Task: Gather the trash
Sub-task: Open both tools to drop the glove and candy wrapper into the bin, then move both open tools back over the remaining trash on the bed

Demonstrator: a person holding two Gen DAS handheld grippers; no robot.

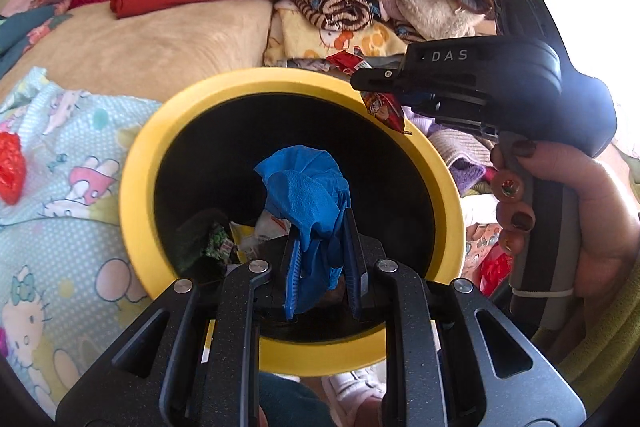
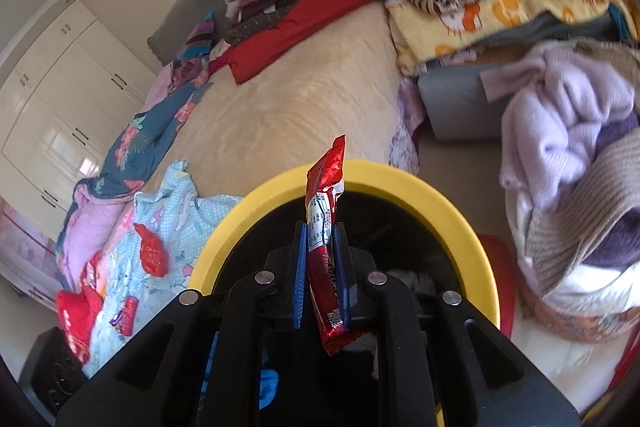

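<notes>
Clamped tight in the left claw [image 1: 320, 267] is a crumpled blue glove [image 1: 308, 195], dangling right over the mouth of the round yellow-rimmed black bin [image 1: 132, 187]. Down inside: a green wrapper [image 1: 218, 247] and white scraps. Right claw [image 2: 320, 267] pinches a glossy red snack wrapper [image 2: 325, 227] upright above the bin's far rim, with open room below. Beyond, the beige bed [image 2: 304, 99] lies clear in the middle, and a crinkled red wrapper [image 2: 151, 253] rests on its pale blue cartoon-print sheet [image 1: 60, 187].
</notes>
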